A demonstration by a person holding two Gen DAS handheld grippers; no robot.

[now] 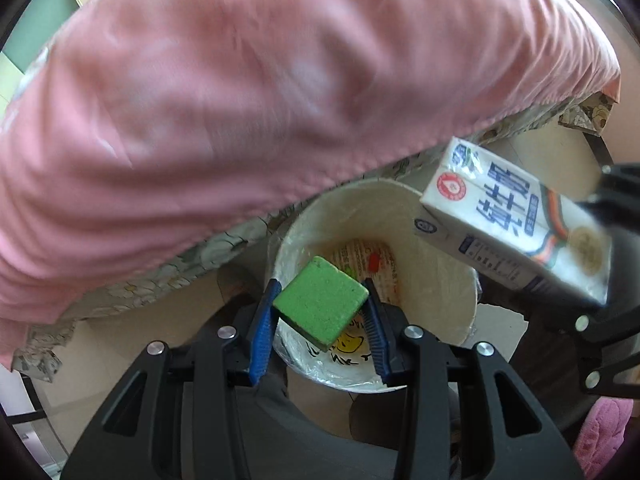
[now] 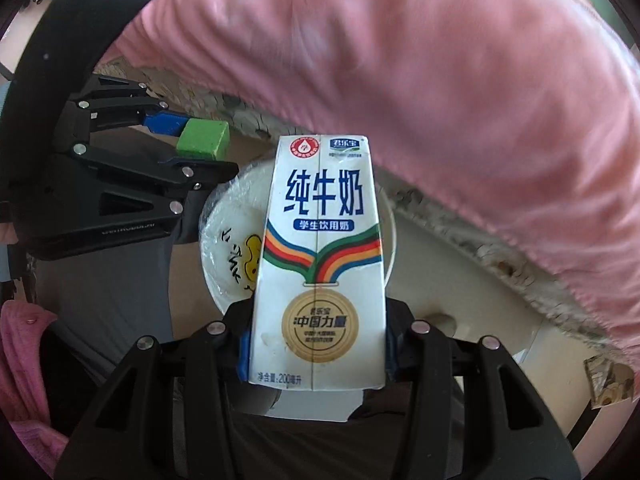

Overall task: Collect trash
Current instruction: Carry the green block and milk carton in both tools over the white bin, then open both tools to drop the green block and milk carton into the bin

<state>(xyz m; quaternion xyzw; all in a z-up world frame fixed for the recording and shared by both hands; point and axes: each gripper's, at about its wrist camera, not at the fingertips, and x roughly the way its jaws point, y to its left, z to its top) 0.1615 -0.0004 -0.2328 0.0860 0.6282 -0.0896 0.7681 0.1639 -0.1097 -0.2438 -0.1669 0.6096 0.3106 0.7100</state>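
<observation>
Below both grippers, near the floor: one white paper bucket, round, lined with clear film, mouth facing up toward the cameras, a printed wrapper lying at its bottom and a yellow cartoon print on its near inner wall. Left gripper: black frame, blue pads, pinching a green sponge block from two opposite sides; the block shows a thin darker layer on its underside and hangs directly over the bucket's mouth, apart from the rim. Right gripper: black frame, blue pads pressed against both narrow sides of a white milk carton, gripped near its base; the carton bears blue Chinese lettering, a rainbow stripe motif and a gold medal print, and hangs over the far side of the bucket's mouth, its top end pointing away from the camera. From the left wrist view the carton appears tilted, just right of the sponge block and not touching it. Surroundings: a pink quilt filling the upper part of both views, blurred; a floral-patterned fabric edge beneath it; pale beige floor around the bucket.
</observation>
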